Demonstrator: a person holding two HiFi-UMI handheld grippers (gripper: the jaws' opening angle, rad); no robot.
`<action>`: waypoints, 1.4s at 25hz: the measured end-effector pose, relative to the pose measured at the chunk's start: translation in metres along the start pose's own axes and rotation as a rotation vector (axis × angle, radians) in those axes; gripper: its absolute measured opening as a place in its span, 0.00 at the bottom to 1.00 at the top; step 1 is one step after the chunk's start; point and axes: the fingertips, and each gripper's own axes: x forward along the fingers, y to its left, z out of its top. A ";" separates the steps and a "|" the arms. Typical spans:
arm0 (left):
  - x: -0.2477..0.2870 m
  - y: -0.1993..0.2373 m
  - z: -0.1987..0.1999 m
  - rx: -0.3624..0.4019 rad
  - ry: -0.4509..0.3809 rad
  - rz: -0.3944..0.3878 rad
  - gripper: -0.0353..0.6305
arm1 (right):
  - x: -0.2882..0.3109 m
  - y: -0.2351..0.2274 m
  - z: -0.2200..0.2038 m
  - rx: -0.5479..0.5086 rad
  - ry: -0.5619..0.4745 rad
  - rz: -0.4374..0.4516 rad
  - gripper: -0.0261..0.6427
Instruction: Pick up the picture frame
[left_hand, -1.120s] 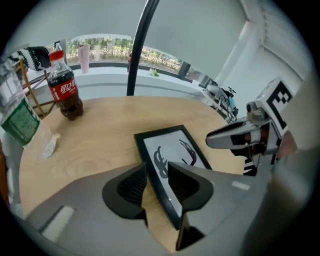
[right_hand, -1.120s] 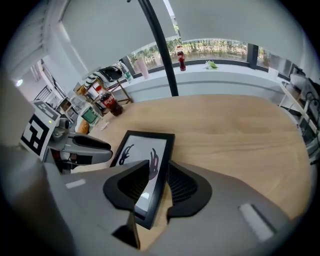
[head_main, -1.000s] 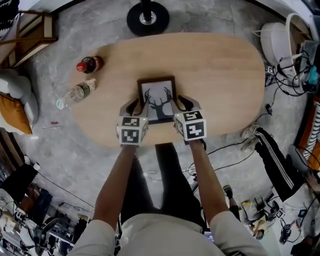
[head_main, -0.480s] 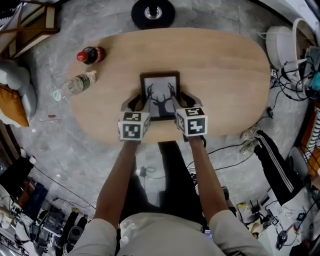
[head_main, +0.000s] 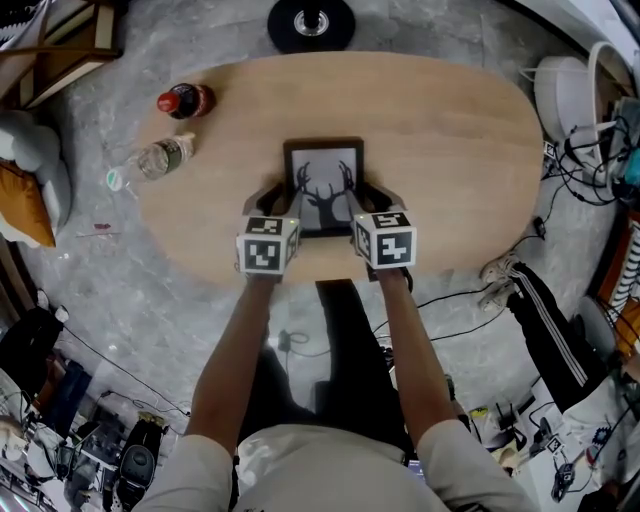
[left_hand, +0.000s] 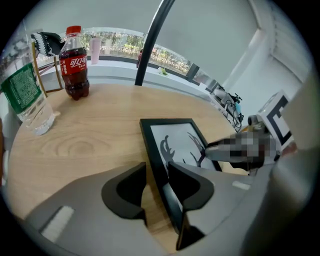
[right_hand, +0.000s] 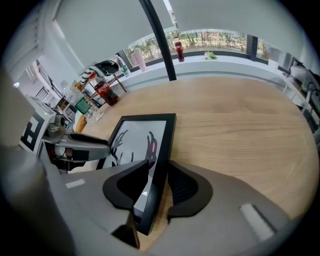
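Observation:
A black picture frame (head_main: 322, 168) with a deer silhouette lies flat near the front of the oval wooden table (head_main: 450, 130). My left gripper (head_main: 278, 203) straddles its left rim. In the left gripper view the rim (left_hand: 159, 150) runs between the jaws (left_hand: 156, 172), with a sliver of wood showing beside the outer jaw. My right gripper (head_main: 366, 200) straddles the right rim. Its jaws (right_hand: 159, 170) have just been closing, and they now sit tight against the rim of the frame (right_hand: 145, 132).
A cola bottle (head_main: 182, 101) stands at the table's far left, and a clear water bottle (head_main: 150, 162) lies beside it. A round black stand base (head_main: 311, 22) sits on the floor beyond the table. Cables and gear (head_main: 590, 150) crowd the floor to the right.
Both grippers stay astride the frame's two sides, a touch lower on it. The frame has not shifted on the table. The head view has drifted slightly.

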 end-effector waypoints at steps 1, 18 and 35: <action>0.000 -0.001 0.000 0.005 0.001 -0.003 0.28 | 0.000 0.000 0.000 0.003 0.000 -0.001 0.23; -0.008 0.003 -0.010 -0.135 0.022 -0.017 0.18 | -0.008 0.007 -0.005 0.029 0.023 0.009 0.17; -0.135 -0.026 0.022 -0.119 -0.090 -0.030 0.18 | -0.126 0.073 0.025 -0.007 -0.106 -0.049 0.16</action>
